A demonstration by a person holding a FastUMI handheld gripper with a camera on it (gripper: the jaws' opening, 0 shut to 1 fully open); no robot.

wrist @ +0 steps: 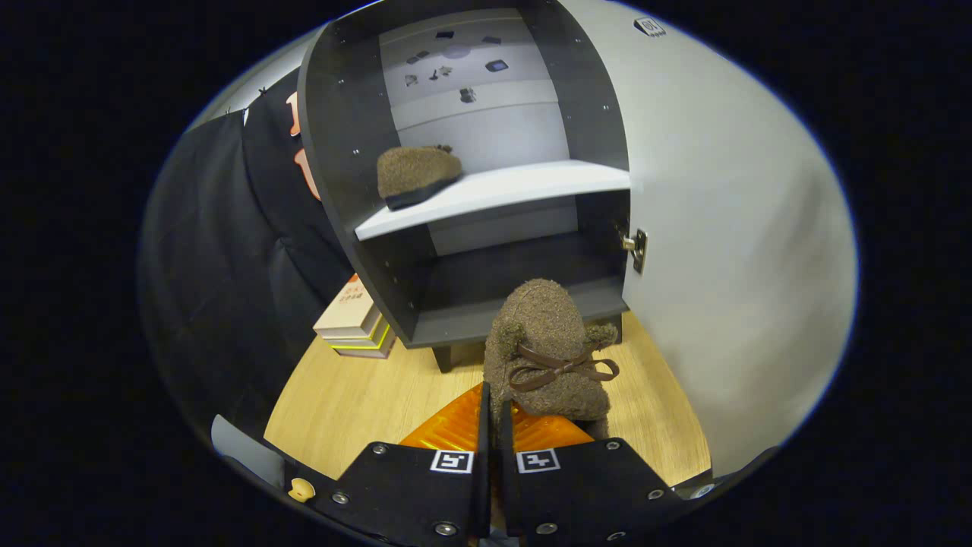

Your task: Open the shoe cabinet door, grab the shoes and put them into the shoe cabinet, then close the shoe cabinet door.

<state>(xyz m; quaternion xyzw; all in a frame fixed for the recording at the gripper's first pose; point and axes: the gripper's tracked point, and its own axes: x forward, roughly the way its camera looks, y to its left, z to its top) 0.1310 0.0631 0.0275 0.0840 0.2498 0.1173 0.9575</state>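
With the shoe cabinet [471,228] door [729,251] wide open and one shoe [416,176] already shelved, the second shoe [548,349] hangs from the gripper [493,425], fingers clenched thinly on its edge, and could slip before reaching the lower compartment.

Stacked books [357,323] on wooden floor [357,406], at nine o'clock from the orange fingers, just beside black cloth wall [228,289], yellow-edged one lowest.
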